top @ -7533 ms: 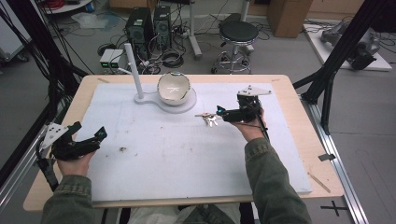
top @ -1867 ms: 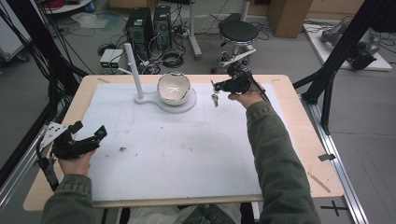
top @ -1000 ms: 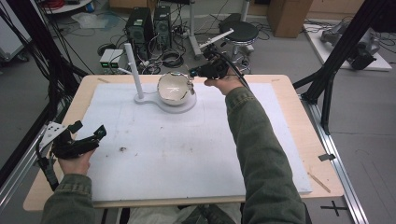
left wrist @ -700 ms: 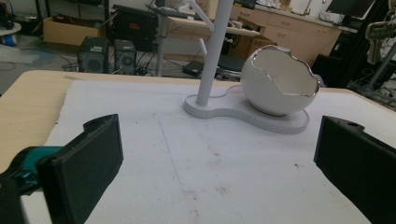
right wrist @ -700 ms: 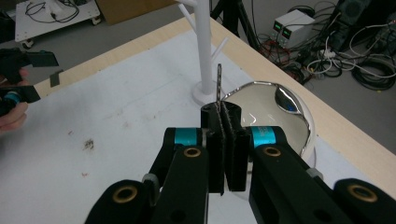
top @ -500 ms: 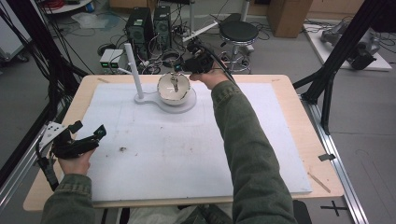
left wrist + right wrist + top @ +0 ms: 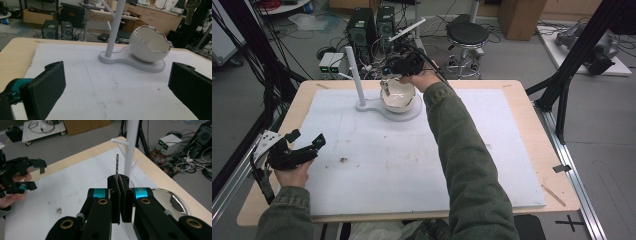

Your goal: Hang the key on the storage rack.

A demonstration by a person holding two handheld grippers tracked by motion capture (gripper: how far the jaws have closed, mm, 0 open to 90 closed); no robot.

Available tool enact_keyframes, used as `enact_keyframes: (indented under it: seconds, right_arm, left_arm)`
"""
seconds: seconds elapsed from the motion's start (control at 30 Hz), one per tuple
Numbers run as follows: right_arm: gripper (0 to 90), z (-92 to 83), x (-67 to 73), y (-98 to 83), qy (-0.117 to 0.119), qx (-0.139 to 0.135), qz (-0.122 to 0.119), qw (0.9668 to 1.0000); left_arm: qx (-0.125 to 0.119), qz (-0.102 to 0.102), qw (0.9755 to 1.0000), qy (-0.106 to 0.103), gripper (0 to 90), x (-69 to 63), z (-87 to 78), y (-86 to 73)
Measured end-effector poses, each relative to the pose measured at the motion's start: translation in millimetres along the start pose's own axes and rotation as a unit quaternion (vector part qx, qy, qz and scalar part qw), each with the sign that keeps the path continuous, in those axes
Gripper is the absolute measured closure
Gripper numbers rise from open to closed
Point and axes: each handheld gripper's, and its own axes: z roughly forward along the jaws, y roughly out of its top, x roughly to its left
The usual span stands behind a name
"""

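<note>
Near the far edge of the table [image 7: 532,100], just above the rim of the egg-shaped bowl [image 7: 404,102]: key [image 7: 385,91] clamped in the right gripper [image 7: 388,86], jaws clenched flat on its head, thin toothed blade [image 7: 117,163] projecting straight beyond the pads in the right gripper view, in line with the white stand [image 7: 131,147] and its pegs [image 7: 119,142]. Treat as light, rigid and smooth metal; expect no bending, but expect pivoting or sliding between the pads if the blade knocks against the bowl or a peg. Take hold across the broad flat faces of the head, never on the narrow blade, and keep the pads fully closed until the key is supported. Handle with care around the bowl: thin shell, jagged metallic rim, judged fragile and easy to tip on the stand base. Close to the near left corner, over the white mat [image 7: 402,165]: left gripper [image 7: 307,139] with jaws released, spread wide and holding nothing, well apart from the key and aimed toward the stand and bowl [image 7: 147,50] in the left gripper view.
</note>
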Motion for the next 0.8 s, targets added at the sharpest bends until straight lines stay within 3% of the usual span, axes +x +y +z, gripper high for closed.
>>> enact_keyframes:
  seconds: [0.8]
  right_arm:
    - [89.0,42.1,25.4,44.8,0.032,0.007,-0.039,0.9987]
  left_arm:
    - [-0.003,-0.007,1.0000,0.004,1.8,2.8,-0.2,0.3]
